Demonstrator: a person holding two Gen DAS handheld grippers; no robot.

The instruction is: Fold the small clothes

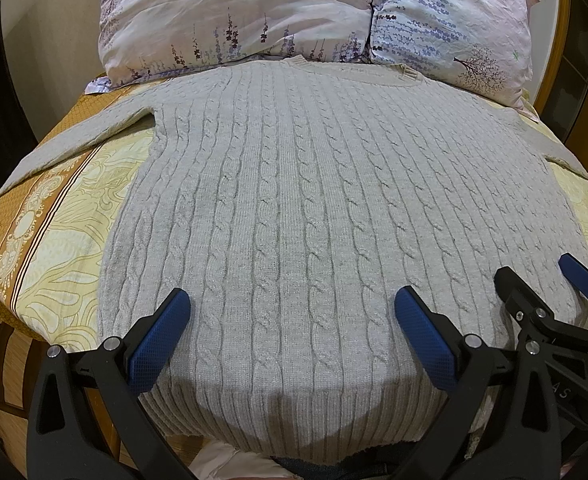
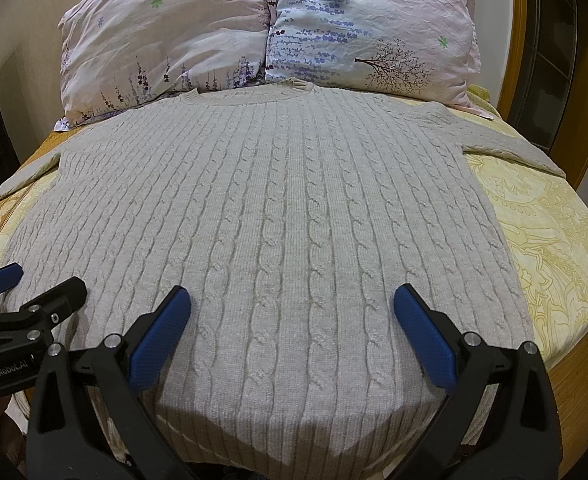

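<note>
**Hovering over a flat cable-knit sweater, both grippers spread wide**

Filling the middle of both views, a pale grey cable-knit sweater lies flat and face up on a yellow patterned bedspread. Its ribbed hem hangs at the bottom of each frame and its round collar sits at the top centre, touching the pillows. One sleeve runs out toward the left edge of the left wrist view; the other sleeve stretches to the right edge of the right wrist view.

The left gripper sits low in its own frame above the hem area, its blue pads far apart with nothing between them. The right gripper is posed the same way, jaws wide, holding nothing. Whether any pad touches the knit cannot be told. Each gripper also shows at the lower corner of the other's view, just beside its neighbour.

Two floral pillows, a pink one and a bluish one, lie side by side across the top of the frames. A wooden bed frame curves along the upper right.
</note>
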